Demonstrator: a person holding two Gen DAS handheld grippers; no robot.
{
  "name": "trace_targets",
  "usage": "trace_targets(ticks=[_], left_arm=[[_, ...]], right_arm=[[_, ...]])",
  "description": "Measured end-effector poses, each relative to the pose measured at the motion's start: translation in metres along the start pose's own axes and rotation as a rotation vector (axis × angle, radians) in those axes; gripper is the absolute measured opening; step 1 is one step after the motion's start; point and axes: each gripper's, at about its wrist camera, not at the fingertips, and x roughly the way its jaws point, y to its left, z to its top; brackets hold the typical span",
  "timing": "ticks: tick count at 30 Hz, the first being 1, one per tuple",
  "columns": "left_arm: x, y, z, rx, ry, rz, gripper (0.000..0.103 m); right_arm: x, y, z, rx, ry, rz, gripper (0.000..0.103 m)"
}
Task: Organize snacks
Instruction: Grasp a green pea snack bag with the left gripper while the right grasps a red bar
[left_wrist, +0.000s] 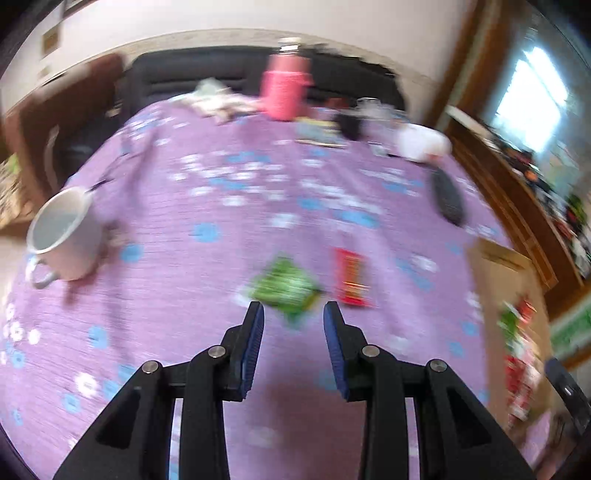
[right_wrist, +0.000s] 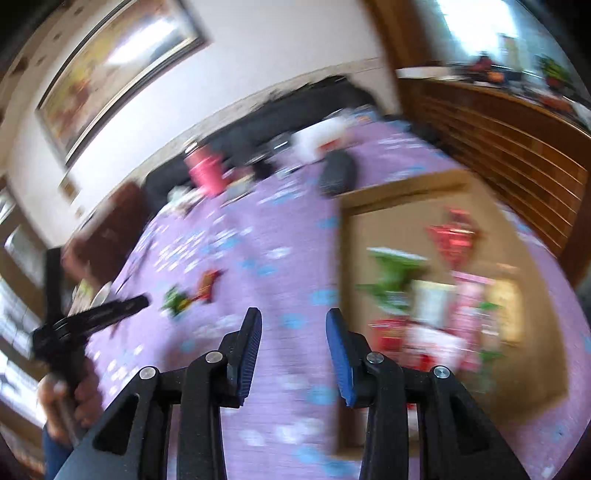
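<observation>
Lying on the purple tablecloth (left_wrist: 184, 258), a green snack packet (left_wrist: 286, 286) sits just left of a red bar (left_wrist: 350, 277) whose long axis runs near-to-far. Left gripper (left_wrist: 293, 314) hovers above the packet, jaws apart, empty; right gripper (right_wrist: 293, 319) likewise gapes beside the cardboard box (right_wrist: 351, 258).

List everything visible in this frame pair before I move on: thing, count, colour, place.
green snack packet: 1, green, loose on the cloth just ahead of the left fingers
red snack bar: 1, red, beside the green packet
cardboard box: 1, brown, right side of table, holding blurred red, green and pink packets
mug: 1, white, left table edge
bottle: 1, pink, far end
remote: 1, dark, far right
tablecloth: 1, purple with blue and white flowers
left gripper: 1, black with blue pads, open, empty
right gripper: 1, same, open, empty
</observation>
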Motion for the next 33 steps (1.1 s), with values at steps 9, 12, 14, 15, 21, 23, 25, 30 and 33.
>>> trace_targets(ticks=[9, 12, 14, 15, 21, 23, 25, 30, 33], left_arm=[[0.015, 0.070, 0.003, -0.167, 0.020, 0.027, 0.032], [0.010, 0.073, 0.002, -0.167, 0.007, 0.047, 0.032], [0.012, 0.075, 0.003, -0.174, 0.009, 0.061, 0.032], [0.013, 0.077, 0.004, -0.175, 0.011, 0.059, 0.032], [0.011, 0.085, 0.006, -0.200, 0.000, 0.072, 0.032], [0.013, 0.085, 0.005, -0.201, 0.009, 0.064, 0.032], [0.015, 0.085, 0.005, -0.201, 0.018, 0.062, 0.032], [0.018, 0.084, 0.005, -0.193, 0.025, 0.058, 0.032], [0.019, 0.080, 0.004, -0.180, 0.025, 0.043, 0.032]], right_arm=[[0.134, 0.094, 0.038, -0.045, 0.214, 0.165, 0.037], [0.184, 0.106, 0.044, -0.016, 0.261, 0.178, 0.038], [0.205, 0.109, 0.046, 0.004, 0.272, 0.175, 0.038], [0.213, 0.111, 0.047, 0.005, 0.271, 0.172, 0.038], [0.234, 0.124, 0.036, 0.003, 0.339, 0.176, 0.039], [0.230, 0.128, 0.031, 0.009, 0.365, 0.221, 0.039], [0.218, 0.130, 0.036, -0.015, 0.318, 0.200, 0.039], [0.200, 0.123, 0.058, -0.090, 0.206, -0.061, 0.038], [0.208, 0.118, 0.057, -0.117, 0.212, -0.155, 0.038]])
